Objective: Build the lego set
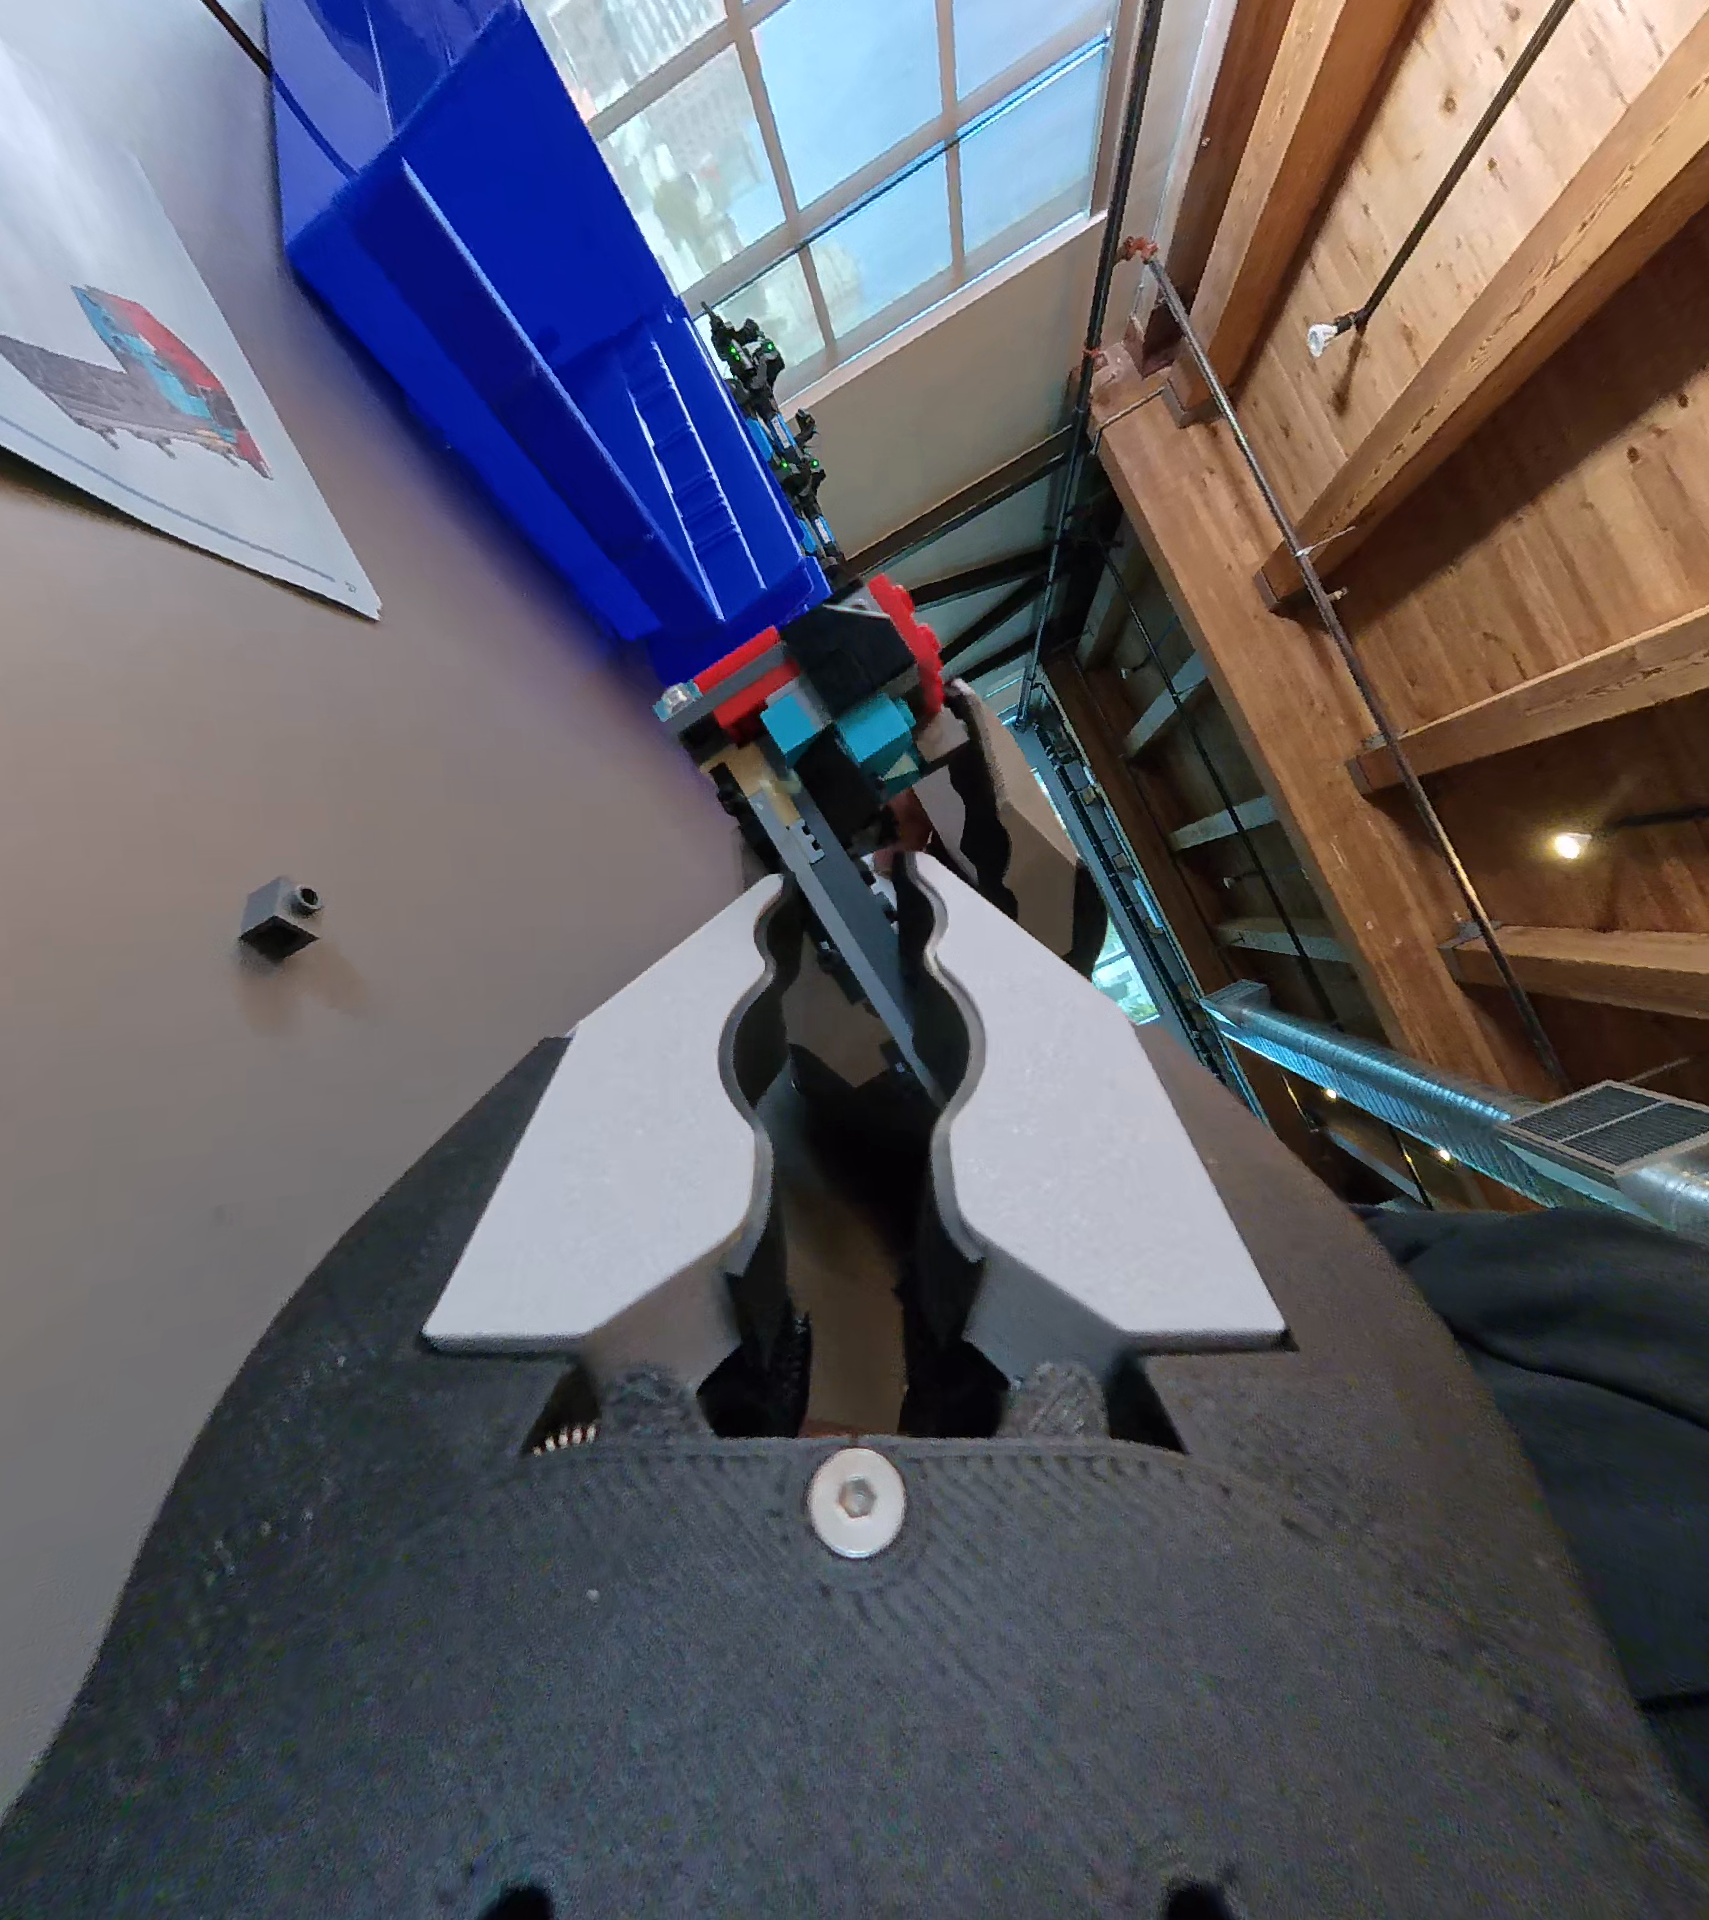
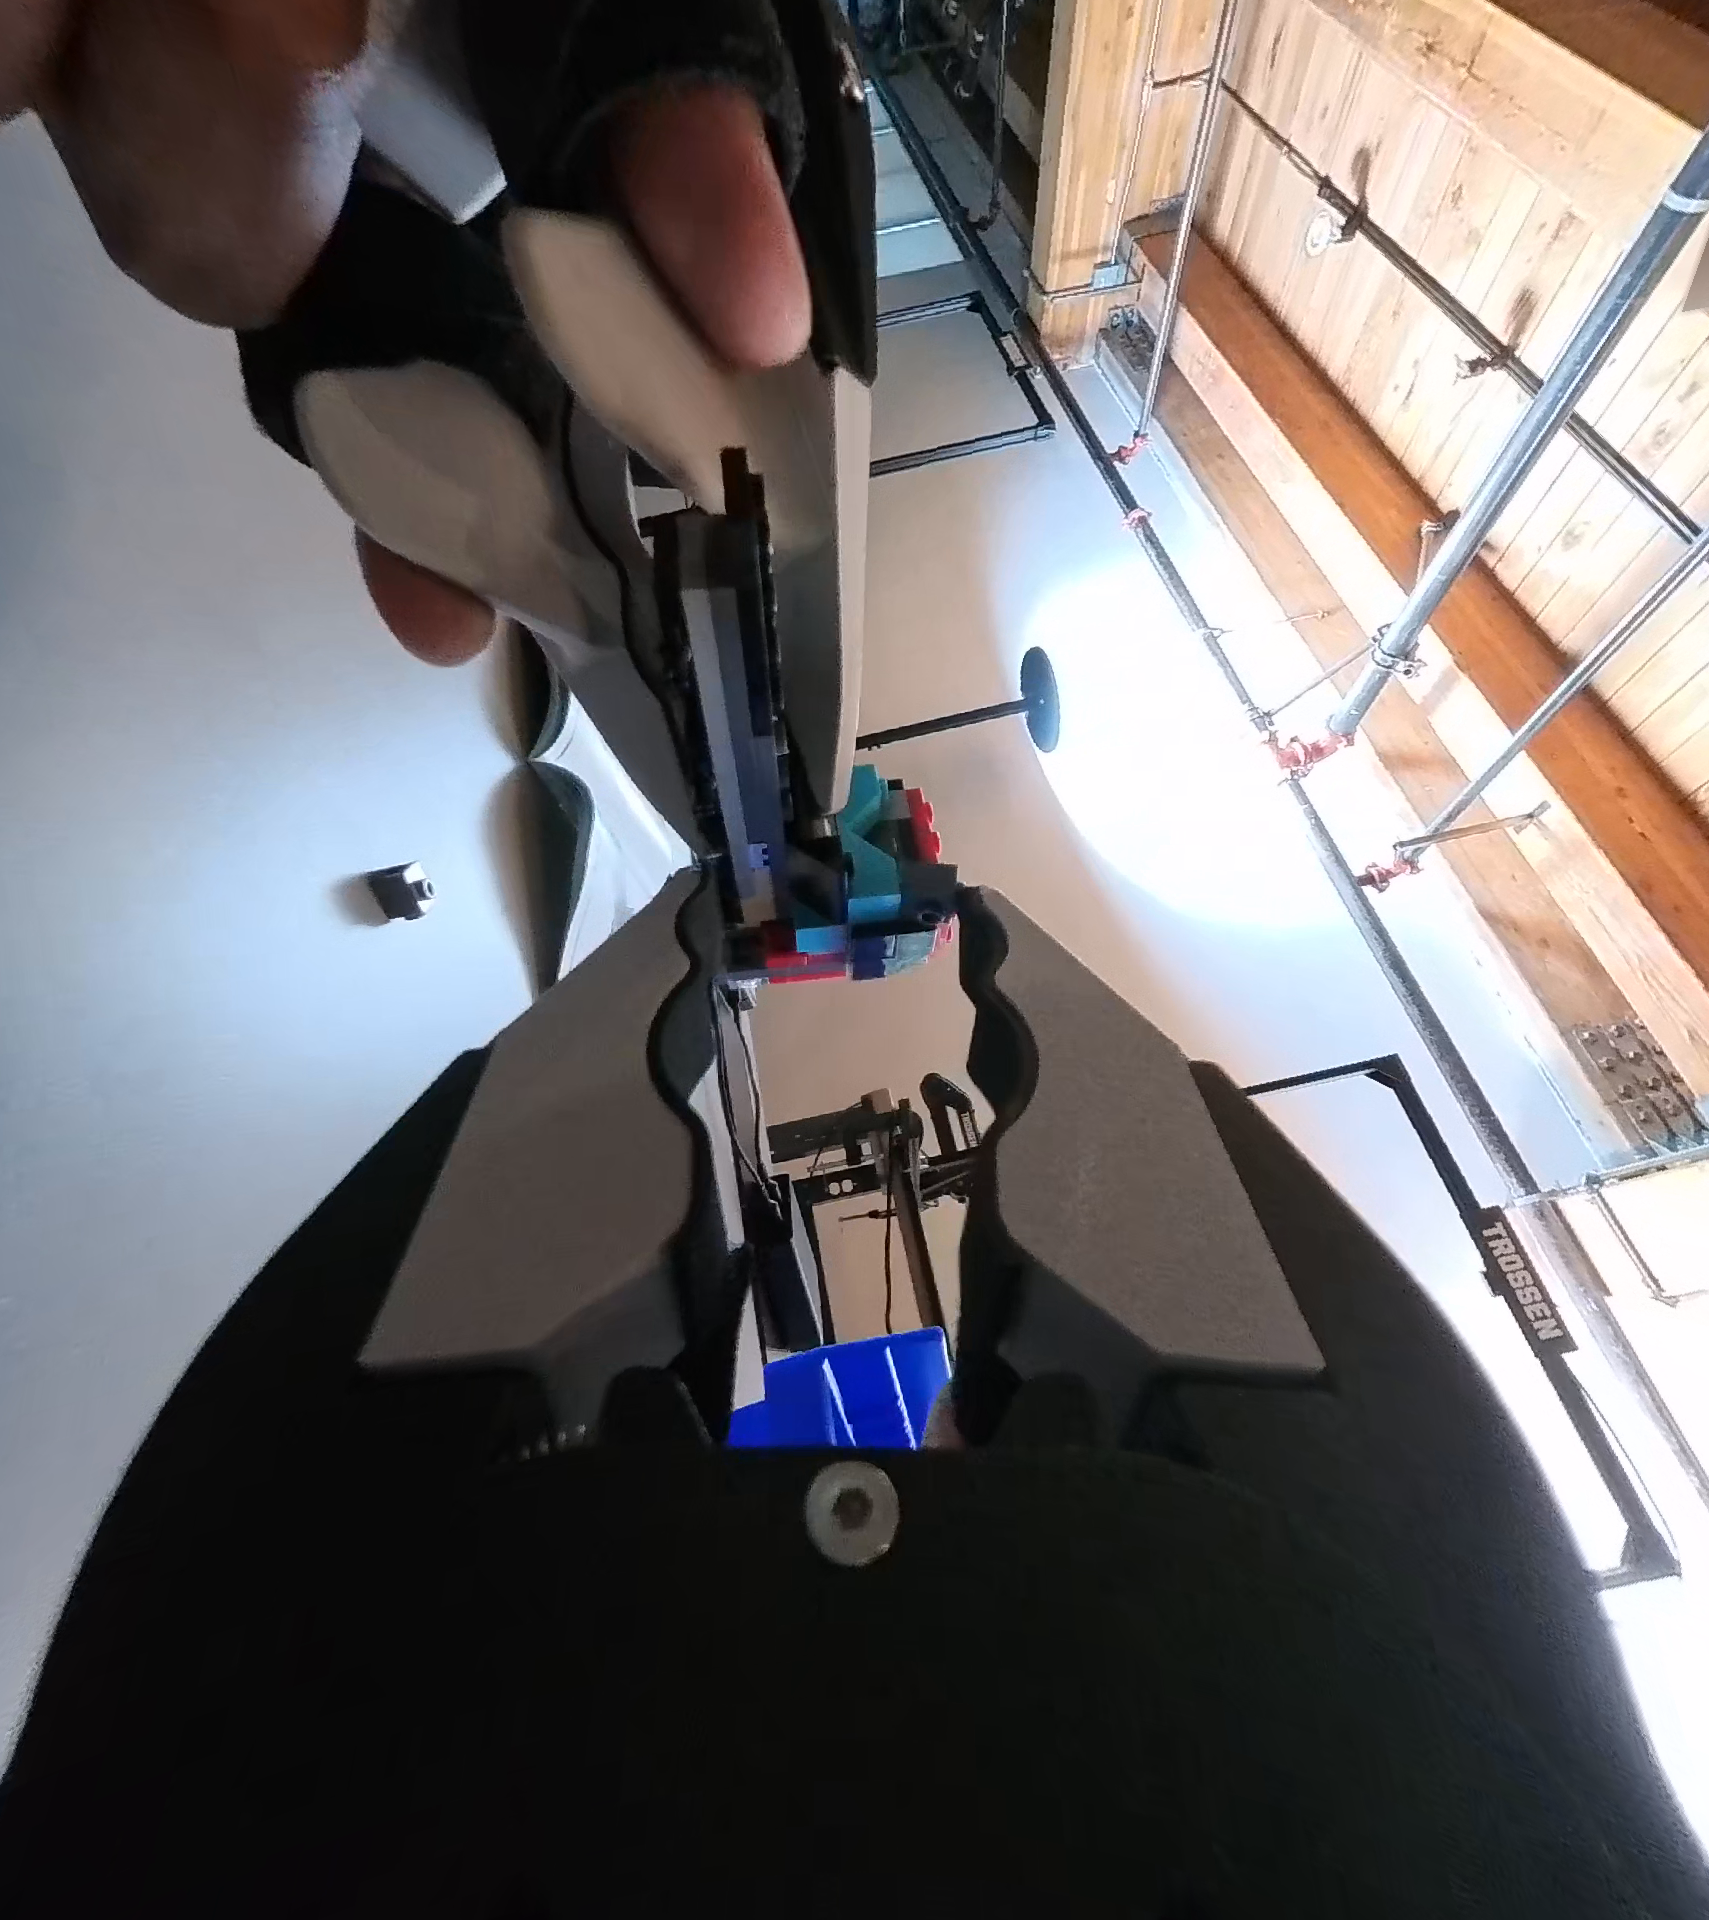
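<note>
The left claw (image 1: 845, 904) is clenched on the grey base plate of the lego build (image 1: 808, 717), held edge-on between its fingertips and lifted off the surface (image 1: 414, 883), with the red, teal and black block stack at the plate's far end. In the right wrist view the right claw (image 2: 834, 914) reaches that same block stack from the other side: its jaws bracket the blocks (image 2: 829, 925) with one fingertip at each edge, so it appears to grasp them, though the blur leaves the contact not quite certain. Only the right wrist view shows the left claw from outside (image 2: 725, 582), with the gloved hand (image 2: 559, 208) that holds it and a bare fingertip pressed on its pale finger. Only the left wrist view shows the printed instruction sheet (image 1: 102, 343) lying on the surface, with a coloured picture of the model, and the full length of the blue bin (image 1: 517, 343) just beyond the build; the right wrist view catches just a corner of that bin (image 2: 850, 1392) between its jaws. A loose small grey brick (image 1: 281, 914) lies on the surface well apart from the build, seen in both views (image 2: 395, 891). A black frame bar (image 2: 1525, 1288) in the right wrist view bears a maker's label in white letters; the writing on the sheet is too small to tell.
</note>
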A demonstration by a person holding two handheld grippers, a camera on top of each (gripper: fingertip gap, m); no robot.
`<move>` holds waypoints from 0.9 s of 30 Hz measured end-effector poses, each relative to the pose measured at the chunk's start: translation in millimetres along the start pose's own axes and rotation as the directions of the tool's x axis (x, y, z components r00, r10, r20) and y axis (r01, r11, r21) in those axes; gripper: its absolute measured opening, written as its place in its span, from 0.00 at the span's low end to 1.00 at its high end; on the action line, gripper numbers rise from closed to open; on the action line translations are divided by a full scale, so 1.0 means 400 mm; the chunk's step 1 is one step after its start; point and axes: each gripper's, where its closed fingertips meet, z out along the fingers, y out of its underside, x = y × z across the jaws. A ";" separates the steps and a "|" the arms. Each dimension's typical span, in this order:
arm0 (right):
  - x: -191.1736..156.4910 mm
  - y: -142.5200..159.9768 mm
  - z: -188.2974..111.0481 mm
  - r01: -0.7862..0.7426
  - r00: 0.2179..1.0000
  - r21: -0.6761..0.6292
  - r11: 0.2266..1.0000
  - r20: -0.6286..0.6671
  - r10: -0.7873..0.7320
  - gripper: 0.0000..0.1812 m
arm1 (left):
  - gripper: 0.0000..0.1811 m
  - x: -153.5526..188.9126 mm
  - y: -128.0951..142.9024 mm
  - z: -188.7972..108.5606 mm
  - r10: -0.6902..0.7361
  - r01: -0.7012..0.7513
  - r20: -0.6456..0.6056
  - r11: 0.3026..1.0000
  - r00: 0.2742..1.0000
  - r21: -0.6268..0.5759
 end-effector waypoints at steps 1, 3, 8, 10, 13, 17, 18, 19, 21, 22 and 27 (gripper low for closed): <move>0.000 0.000 0.000 0.002 1.000 0.001 1.000 0.000 -0.002 0.25 | 0.10 0.000 0.001 0.000 -0.001 0.001 0.001 1.000 1.000 -0.001; -0.004 -0.001 0.000 0.007 1.000 0.003 1.000 0.004 -0.007 0.25 | 0.11 -0.003 0.001 0.001 -0.005 0.005 0.007 1.000 1.000 -0.001; -0.008 -0.004 0.002 0.017 1.000 0.004 1.000 0.000 -0.017 0.25 | 0.13 -0.006 -0.003 0.000 -0.021 0.021 0.008 1.000 1.000 0.009; -0.007 -0.004 0.004 0.022 1.000 0.002 1.000 -0.009 -0.022 0.25 | 0.11 -0.009 -0.006 -0.001 -0.023 0.023 0.016 1.000 1.000 0.018; -0.003 -0.006 0.005 0.023 0.999 0.003 1.000 -0.025 -0.023 0.25 | 0.10 -0.009 -0.007 -0.001 -0.010 0.010 0.020 1.000 1.000 0.026; 0.003 -0.010 0.007 0.043 0.998 -0.002 0.999 -0.051 -0.043 0.26 | 0.09 -0.006 -0.007 -0.002 0.022 -0.023 0.030 0.999 0.999 0.027; 0.004 -0.011 0.007 0.050 0.997 -0.003 0.999 -0.057 -0.050 0.26 | 0.09 -0.005 -0.008 -0.003 0.027 -0.028 0.029 0.999 0.999 0.028; 0.006 -0.013 0.008 0.053 0.997 -0.005 0.999 -0.063 -0.054 0.26 | 0.09 -0.004 -0.008 -0.004 0.034 -0.035 0.029 0.999 0.999 0.028; 0.007 -0.015 0.009 0.054 0.996 -0.006 0.999 -0.068 -0.054 0.26 | 0.09 -0.002 -0.008 -0.006 0.059 -0.060 0.034 0.998 0.998 0.022; 0.009 -0.016 0.009 0.057 0.996 -0.006 0.998 -0.072 -0.057 0.26 | 0.09 -0.001 -0.007 -0.007 0.073 -0.073 0.038 0.997 0.997 0.018; 0.008 -0.016 0.012 0.086 0.993 -0.015 0.996 -0.077 -0.087 0.26 | 0.09 -0.004 -0.004 -0.006 0.141 -0.141 0.077 0.990 0.987 -0.001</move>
